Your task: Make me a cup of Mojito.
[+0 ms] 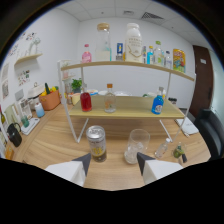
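Here, the gripper [114, 161] is held wide apart at lower centre of the frame, with nothing gripped. Just ahead of its fingers, a can [97, 143] and a clear glass [135, 145] are seen on the wooden table [50, 140]. Higher up, at mid-frame, red [86, 100], clear [109, 99] and blue bottles [158, 104] are set on the shelf [130, 107].

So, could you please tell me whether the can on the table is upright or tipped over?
Upright: the can stands on its base just ahead of the open gripper, beside the glass.
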### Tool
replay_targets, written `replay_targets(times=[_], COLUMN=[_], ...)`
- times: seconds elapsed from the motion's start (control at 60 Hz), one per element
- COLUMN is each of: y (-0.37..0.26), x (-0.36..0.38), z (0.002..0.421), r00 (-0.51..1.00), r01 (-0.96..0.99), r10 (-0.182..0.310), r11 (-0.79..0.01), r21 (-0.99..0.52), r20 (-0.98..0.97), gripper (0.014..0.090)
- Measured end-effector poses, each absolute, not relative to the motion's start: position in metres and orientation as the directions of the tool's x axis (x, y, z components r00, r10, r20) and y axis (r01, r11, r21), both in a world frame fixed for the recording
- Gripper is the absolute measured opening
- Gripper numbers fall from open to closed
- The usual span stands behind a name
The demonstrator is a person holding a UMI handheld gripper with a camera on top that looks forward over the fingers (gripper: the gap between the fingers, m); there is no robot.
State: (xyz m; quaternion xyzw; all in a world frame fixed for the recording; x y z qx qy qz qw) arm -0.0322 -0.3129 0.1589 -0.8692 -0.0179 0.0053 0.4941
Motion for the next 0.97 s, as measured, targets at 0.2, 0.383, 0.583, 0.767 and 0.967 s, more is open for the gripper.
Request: replay_targets(times=[0.2,0.383,0.583,0.767,0.967], y=[-0.349,-0.365,-0.371,-0.374,-0.374], x=[0.01,0.026,0.038,0.043,0.04], z=[0.142,0.125,0.122,0.122,0.124], r00=[1.0,1.0,1.0,1.0,1.0], r01=[0.029,0.027,0.026,0.025,0.025], r10=[0.011,0.012,0.013,0.016,0.026], r11=[-0.553,-0.585,-0.591,-0.593,-0.59], r21=[-0.833,-0.81,-0.806,-0.805,-0.807], r20=[0.028,0.024,0.023,0.019,0.012], gripper=[0.0864,0.0855,0.0859,0.0859,0.0862])
